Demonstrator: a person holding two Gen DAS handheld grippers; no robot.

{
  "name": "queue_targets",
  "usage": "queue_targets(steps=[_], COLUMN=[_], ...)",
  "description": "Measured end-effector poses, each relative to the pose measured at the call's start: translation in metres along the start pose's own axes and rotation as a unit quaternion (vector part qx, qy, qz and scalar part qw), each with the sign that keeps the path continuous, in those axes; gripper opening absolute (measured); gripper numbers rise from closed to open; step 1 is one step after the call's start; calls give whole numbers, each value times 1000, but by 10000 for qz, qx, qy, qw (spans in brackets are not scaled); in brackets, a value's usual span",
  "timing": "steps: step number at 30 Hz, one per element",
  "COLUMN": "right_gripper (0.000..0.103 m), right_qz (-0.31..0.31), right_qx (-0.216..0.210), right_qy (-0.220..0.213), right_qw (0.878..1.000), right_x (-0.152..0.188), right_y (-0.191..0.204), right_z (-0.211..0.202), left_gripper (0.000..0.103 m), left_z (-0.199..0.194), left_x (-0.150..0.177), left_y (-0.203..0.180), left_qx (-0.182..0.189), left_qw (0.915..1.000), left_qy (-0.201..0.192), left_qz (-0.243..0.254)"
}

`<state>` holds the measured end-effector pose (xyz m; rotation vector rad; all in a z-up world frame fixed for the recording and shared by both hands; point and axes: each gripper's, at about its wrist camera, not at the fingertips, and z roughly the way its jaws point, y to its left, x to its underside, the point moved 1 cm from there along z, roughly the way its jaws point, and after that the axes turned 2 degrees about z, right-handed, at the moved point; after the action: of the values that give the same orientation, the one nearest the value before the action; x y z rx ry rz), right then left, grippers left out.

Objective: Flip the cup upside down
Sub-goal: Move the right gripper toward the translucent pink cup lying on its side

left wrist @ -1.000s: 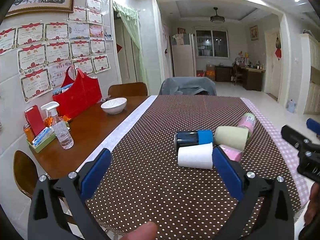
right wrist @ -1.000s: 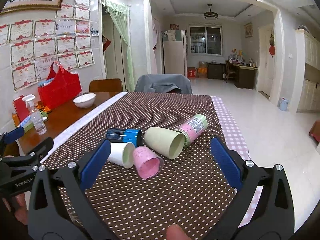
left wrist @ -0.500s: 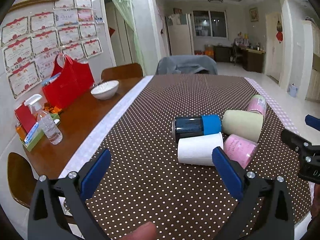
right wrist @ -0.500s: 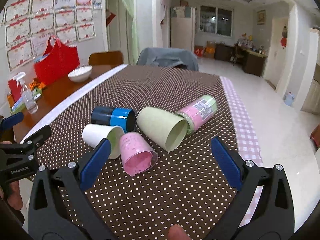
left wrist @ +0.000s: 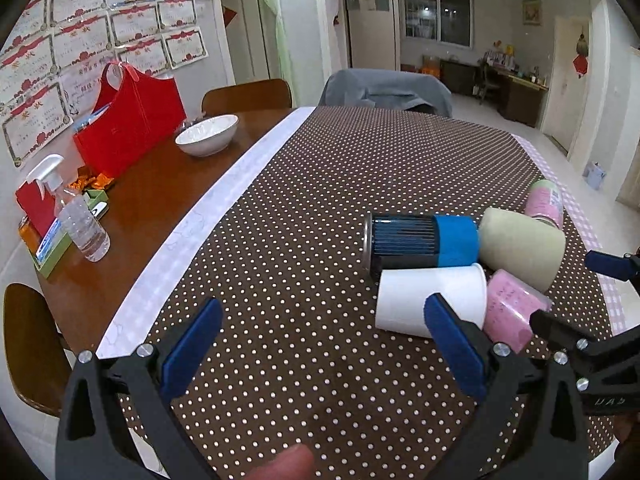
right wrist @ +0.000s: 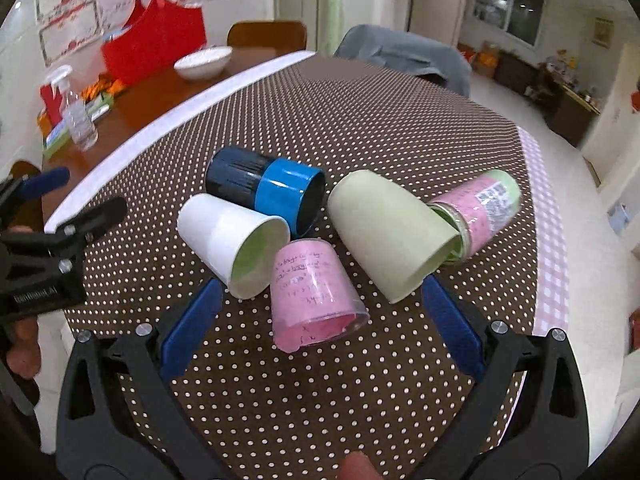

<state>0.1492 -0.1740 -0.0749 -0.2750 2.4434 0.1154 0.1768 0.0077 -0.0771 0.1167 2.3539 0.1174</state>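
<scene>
Five cups lie on their sides, clustered on the dotted surface (right wrist: 400, 128): white cup (right wrist: 232, 240), blue cup (right wrist: 268, 192), pink cup (right wrist: 312, 284), green cup (right wrist: 384, 228), labelled pink cup (right wrist: 484, 208). Left tongs (left wrist: 320, 340) and right tongs (right wrist: 316, 320) both gape apart, holding nothing.

Cups (right wrist: 312, 248): cluster, all on sides, touching, on tablecloth (right wrist: 360, 128).
Bowl (left wrist: 207, 134): far left, on bare table (left wrist: 152, 196), w/ bottle (left wrist: 80, 224) nearer.
</scene>
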Motion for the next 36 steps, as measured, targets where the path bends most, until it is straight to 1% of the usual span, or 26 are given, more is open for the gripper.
queue_targets(steps=[2, 4, 12, 14, 18, 20, 24, 25, 28, 31, 32, 33, 35, 36], right_gripper=[98, 98, 98, 98, 98, 98, 98, 98, 98, 98, 98, 98, 98, 98], right_qz=[-4, -41, -189, -95, 19, 10, 42, 88, 237, 331, 348, 362, 373, 376], right_qx=[-76, -48, -183, -257, -233, -225, -300, -301, -288, -288, -297, -298, -284, -287], right_qy=[115, 209, 379, 401, 423, 421, 371, 360, 364, 342, 335, 327, 328, 330], right_qw=[9999, 9998, 9989, 9988, 9988, 9989, 9989, 9989, 9986, 9985, 9984, 9984, 9984, 9983], right_x=[-3, -4, -9, -8, -8, -11, -12, -11, -9, -8, -8, -8, -7, -7], right_y=[-2, -5, -8, -14, -23, -23, -25, -28, -38, -44, -45, -46, -47, -47], right_z=[6, 12, 22, 23, 24, 25, 23, 22, 22, 21, 21, 20, 20, 20], left_gripper=[99, 99, 99, 99, 99, 99, 99, 99, 99, 99, 99, 99, 99, 99], left_z=[6, 11, 28, 31, 37, 40, 43, 44, 47, 50, 52, 54, 58, 59], left_x=[-4, -6, -4, -4, -11, -12, -12, -12, -12, -12, -12, -11, -11, -11], left_y=[1, 0, -8, -11, -15, -17, -24, -26, -32, -39, -43, -50, -58, -60], left_qx=[71, 143, 305, 320, 308, 386, 533, 610, 605, 762, 824, 855, 836, 862], left_qw=[9999, 9998, 9985, 9984, 9983, 9977, 9953, 9939, 9906, 9846, 9812, 9759, 9675, 9649], left_qy=[94, 168, 451, 472, 441, 486, 566, 591, 580, 615, 625, 632, 632, 642], left_qz=[-29, -32, 1, 55, 222, 286, 579, 702, 1078, 1445, 1632, 1905, 2303, 2397])
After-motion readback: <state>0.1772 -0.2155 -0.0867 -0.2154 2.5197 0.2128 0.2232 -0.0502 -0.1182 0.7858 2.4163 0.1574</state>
